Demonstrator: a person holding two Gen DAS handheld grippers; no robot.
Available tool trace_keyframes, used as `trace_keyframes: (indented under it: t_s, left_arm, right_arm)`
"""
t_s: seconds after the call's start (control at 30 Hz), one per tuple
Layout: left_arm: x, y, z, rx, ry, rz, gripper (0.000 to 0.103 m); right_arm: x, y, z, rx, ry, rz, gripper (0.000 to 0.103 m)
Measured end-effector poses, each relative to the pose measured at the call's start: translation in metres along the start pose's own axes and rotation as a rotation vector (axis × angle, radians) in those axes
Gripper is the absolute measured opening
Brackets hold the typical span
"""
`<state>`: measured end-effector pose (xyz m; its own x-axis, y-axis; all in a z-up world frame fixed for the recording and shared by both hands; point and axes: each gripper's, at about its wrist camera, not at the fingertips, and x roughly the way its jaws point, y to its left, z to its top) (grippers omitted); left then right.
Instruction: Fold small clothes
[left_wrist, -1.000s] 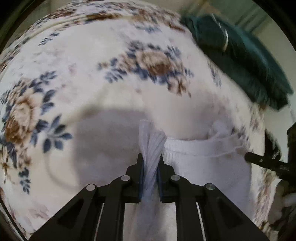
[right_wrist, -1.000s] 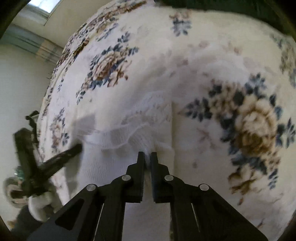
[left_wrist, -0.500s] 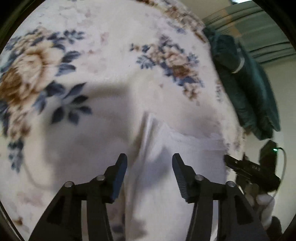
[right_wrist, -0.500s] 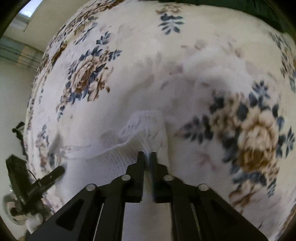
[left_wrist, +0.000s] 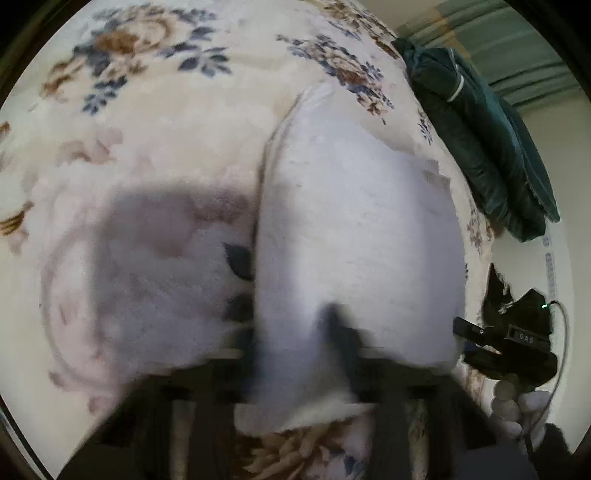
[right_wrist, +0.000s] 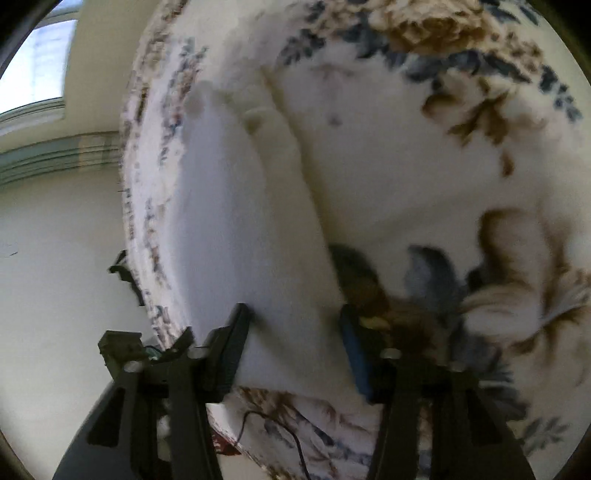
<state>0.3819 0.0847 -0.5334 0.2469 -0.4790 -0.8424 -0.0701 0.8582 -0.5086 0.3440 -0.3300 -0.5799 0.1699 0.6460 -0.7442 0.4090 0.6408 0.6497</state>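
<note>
A small white garment (left_wrist: 354, 236) lies flat on the floral blanket (left_wrist: 155, 122), lengthwise away from me. My left gripper (left_wrist: 295, 332) is blurred at the garment's near end, its jaws spread wide and holding nothing. In the right wrist view the same white garment (right_wrist: 240, 229) lies along the blanket's edge. My right gripper (right_wrist: 295, 325) is open, one finger on each side of the garment's near end, gripping nothing. The right gripper also shows in the left wrist view (left_wrist: 506, 339) at the right edge.
A dark green folded cloth (left_wrist: 476, 136) lies at the blanket's far right. The blanket's edge (right_wrist: 147, 236) drops off just left of the garment in the right wrist view, with wall and a window (right_wrist: 33, 62) beyond.
Both grippers have let go of the white garment and opened; the left opened first, then the right. The garment now lies flat, and both grippers have pulled back toward its near end.
</note>
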Motion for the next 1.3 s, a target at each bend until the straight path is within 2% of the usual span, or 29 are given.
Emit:
trace_keyframes:
  t_s: [0.07,0.2,0.33,0.4,0.43,0.5,0.53,0.6,0.63,0.77,0.8,0.83,0.9,0.97,1.07,1.13,1.23,1.3]
  left_arm:
    - [-0.004,-0.001,0.002,-0.013,-0.022,0.008,0.008]
    - [-0.016,0.014,0.006,-0.049,-0.031,0.047,0.007]
    - [-0.016,-0.001,0.009,-0.033,0.056,0.042,0.015]
    - [-0.018,-0.012,0.019,-0.01,0.062,0.078,0.026]
    - [-0.02,-0.017,0.027,0.004,0.046,0.073,0.038]
    - [-0.018,-0.027,0.043,0.036,0.015,0.074,0.05]
    - [-0.012,-0.032,0.055,0.058,0.005,0.085,0.05]
    - [0.006,-0.039,0.079,0.098,0.011,0.105,0.05]
    - [0.019,-0.042,0.093,0.115,0.018,0.123,0.05]
    - [0.067,-0.043,0.139,0.146,0.043,0.187,0.05]
    - [0.076,-0.041,0.147,0.139,0.051,0.165,0.049]
    - [0.081,-0.04,0.152,0.126,0.055,0.151,0.041]
    - [0.079,-0.042,0.158,0.134,0.031,0.127,0.014]
    - [0.067,-0.048,0.16,0.149,-0.006,0.112,0.013]
    - [0.043,-0.044,0.163,0.084,-0.055,0.041,0.013]
    - [0.036,-0.038,0.167,0.061,-0.088,0.031,0.012]
    - [0.05,-0.023,0.174,0.026,-0.077,0.047,0.012]
    - [0.069,-0.007,0.176,-0.019,-0.039,0.05,0.012]
  right_arm:
    - [-0.005,0.004,-0.005,-0.022,-0.047,-0.049,0.008]
    - [-0.023,-0.001,-0.006,0.018,-0.126,-0.143,0.006]
    - [-0.005,0.019,-0.007,-0.081,-0.014,-0.225,0.008]
    - [-0.007,0.029,0.001,-0.099,0.008,-0.218,0.011]
    - [-0.01,0.033,0.007,-0.104,0.007,-0.216,0.012]
    - [-0.016,0.044,0.023,-0.135,-0.031,-0.21,0.018]
    - [-0.018,0.051,0.035,-0.15,-0.06,-0.217,0.023]
    - [-0.018,0.062,0.064,-0.159,-0.091,-0.213,0.04]
    - [-0.012,0.07,0.079,-0.164,-0.094,-0.214,0.042]
    - [0.023,0.097,0.125,-0.229,-0.065,-0.245,0.044]
    - [0.033,0.101,0.134,-0.251,-0.054,-0.254,0.044]
    - [0.042,0.105,0.138,-0.277,-0.046,-0.267,0.043]
    - [0.046,0.111,0.144,-0.322,-0.079,-0.291,0.012]
    - [0.044,0.116,0.146,-0.341,-0.12,-0.294,0.01]
    - [0.025,0.116,0.147,-0.329,-0.198,-0.269,0.005]
    - [0.011,0.107,0.154,-0.256,-0.251,-0.224,0.005]
    - [0.009,0.09,0.168,-0.132,-0.261,-0.168,0.004]
    - [0.019,0.086,0.176,-0.12,-0.244,-0.205,0.004]
